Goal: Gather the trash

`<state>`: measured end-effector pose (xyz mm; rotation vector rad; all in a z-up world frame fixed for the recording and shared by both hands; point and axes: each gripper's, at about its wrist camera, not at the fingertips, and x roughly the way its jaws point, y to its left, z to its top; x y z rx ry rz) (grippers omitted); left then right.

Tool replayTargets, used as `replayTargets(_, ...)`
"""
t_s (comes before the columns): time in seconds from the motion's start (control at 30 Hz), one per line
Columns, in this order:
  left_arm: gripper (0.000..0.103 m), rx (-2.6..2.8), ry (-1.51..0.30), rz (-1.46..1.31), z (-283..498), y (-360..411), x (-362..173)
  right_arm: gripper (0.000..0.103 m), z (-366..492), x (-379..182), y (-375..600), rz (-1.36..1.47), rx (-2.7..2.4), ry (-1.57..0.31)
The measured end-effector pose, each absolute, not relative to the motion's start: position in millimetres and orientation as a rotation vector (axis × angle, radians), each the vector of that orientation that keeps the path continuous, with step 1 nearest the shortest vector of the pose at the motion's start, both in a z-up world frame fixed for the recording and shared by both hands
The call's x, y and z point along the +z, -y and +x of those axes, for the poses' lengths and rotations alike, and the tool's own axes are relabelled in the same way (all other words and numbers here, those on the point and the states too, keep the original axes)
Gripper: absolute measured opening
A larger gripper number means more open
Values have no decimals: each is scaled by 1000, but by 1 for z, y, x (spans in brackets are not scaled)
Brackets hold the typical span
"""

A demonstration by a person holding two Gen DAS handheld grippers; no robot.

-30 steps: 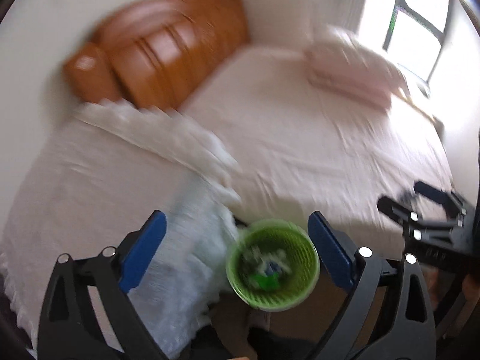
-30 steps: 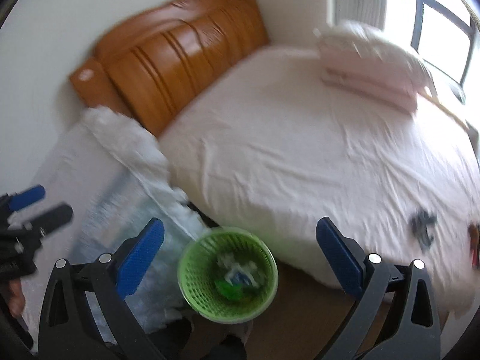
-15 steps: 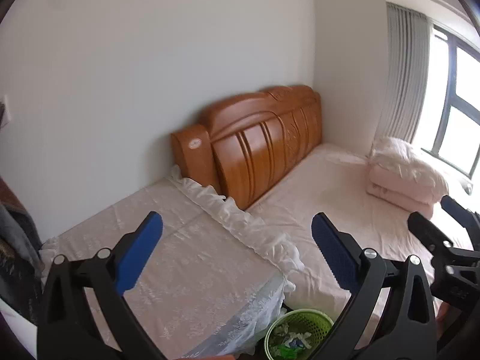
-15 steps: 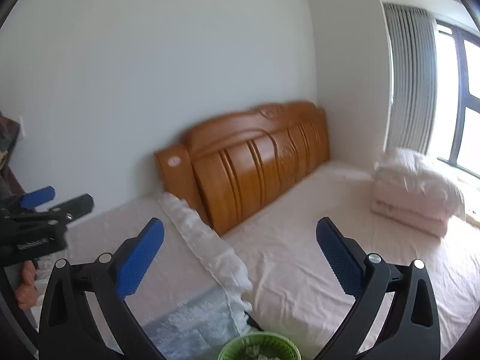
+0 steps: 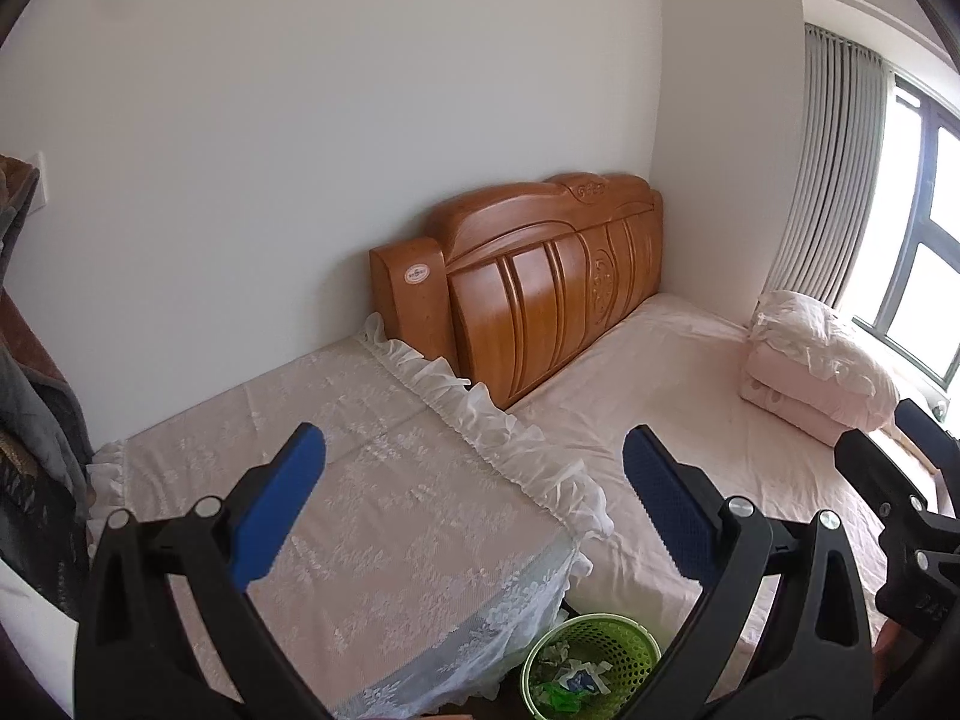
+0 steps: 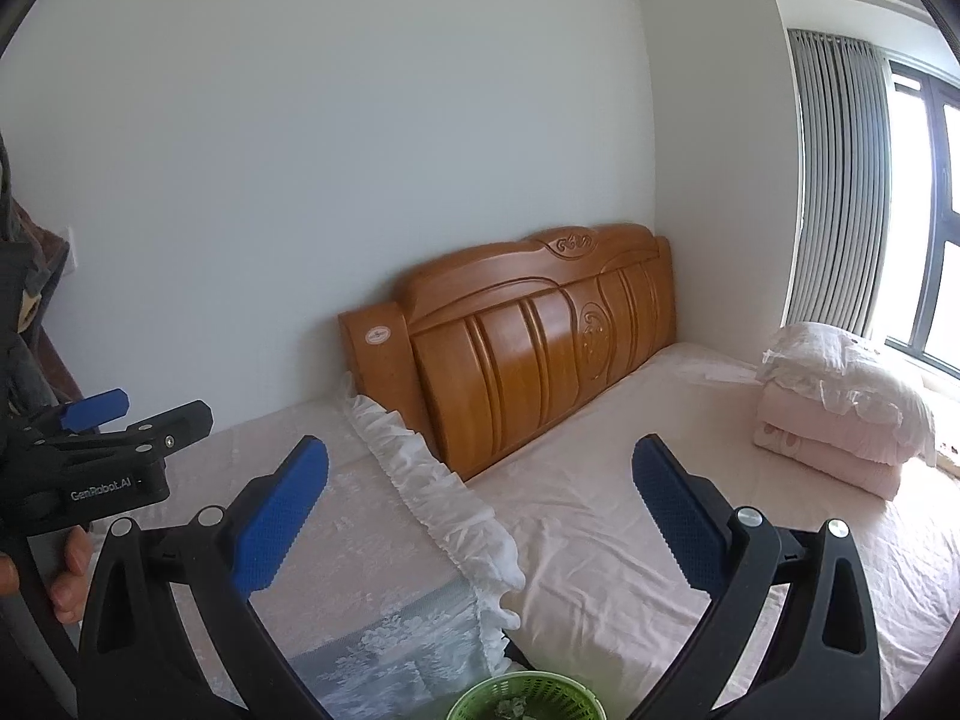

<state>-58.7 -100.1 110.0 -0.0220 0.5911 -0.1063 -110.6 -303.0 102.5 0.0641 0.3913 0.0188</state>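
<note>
change: both cameras tilted a bit further up than half a second ago; more wall, less floor; basket lower in both views, sharp not blurred.
left gripper (image 5: 474, 480): jaws spread wide, blue pads well apart, nothing held or touched; hovers over the lace-covered surface. Also seen at left edge of the right view (image 6: 114, 414), a hand (image 6: 66, 576) on its grip.
right gripper (image 6: 480, 492): jaws wide apart, empty, touching nothing; its black fingers show at right edge of the left view (image 5: 900, 468).
trash basket (image 5: 591, 630): green perforated plastic, on the floor in the gap between the lace-covered surface and the bed; only its rim shows at the bottom of the right view (image 6: 528, 693).
trash (image 5: 570, 675): crumpled paper and blue/green scraps inside the basket.
lace cover (image 5: 372, 480): pale pink, white ruffled edge, hangs down beside the basket.
bed (image 5: 690, 420): pink sheet, wrinkled.
headboard (image 5: 528, 294): carved orange wood, against white wall.
folded bedding (image 5: 816, 372): pink stack with pillow on top, far side of bed by the window.
window (image 6: 936, 216): dark frame, grey vertical blinds beside it.
clothes (image 5: 30, 372): dark fabric at left edge.
</note>
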Motion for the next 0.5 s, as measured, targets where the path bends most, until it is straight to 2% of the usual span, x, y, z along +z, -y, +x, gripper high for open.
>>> replayTargets(0.5,95,-105,-605,-39,-62,96,109,101,-117,104,300,66,10,-390)
